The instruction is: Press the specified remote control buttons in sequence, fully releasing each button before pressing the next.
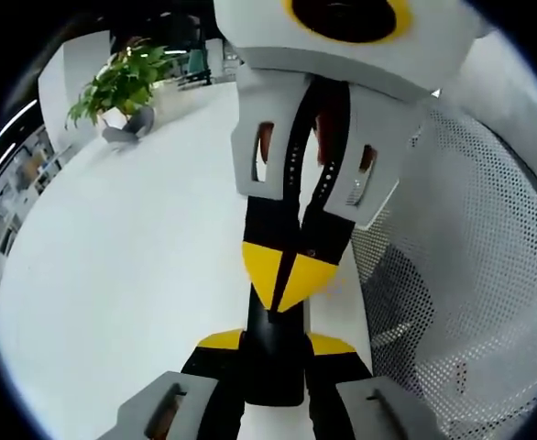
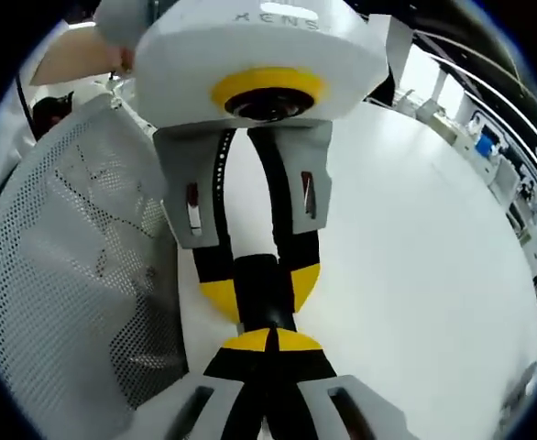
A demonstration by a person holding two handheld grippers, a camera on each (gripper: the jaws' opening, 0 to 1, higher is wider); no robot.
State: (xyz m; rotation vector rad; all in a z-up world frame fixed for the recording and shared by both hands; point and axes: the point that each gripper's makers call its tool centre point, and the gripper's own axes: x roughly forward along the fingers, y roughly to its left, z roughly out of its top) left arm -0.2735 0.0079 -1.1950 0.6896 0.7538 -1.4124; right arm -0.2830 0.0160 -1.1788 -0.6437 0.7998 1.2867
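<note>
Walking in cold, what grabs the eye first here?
Two grey grippers with yellow tips meet head-on over a white table: the left gripper clasps a black remote, while the right gripper closes its tips above it. A leafy potted plant stands far back.

There are two grippers: the left gripper (image 1: 273, 362) and the right gripper (image 1: 289, 284). One black remote control (image 1: 273, 353) sits between them. One white table (image 1: 140, 266) lies beneath. One white mesh chair (image 1: 470, 266) stands beside it. One potted plant (image 1: 122, 87) stands on the table.
</note>
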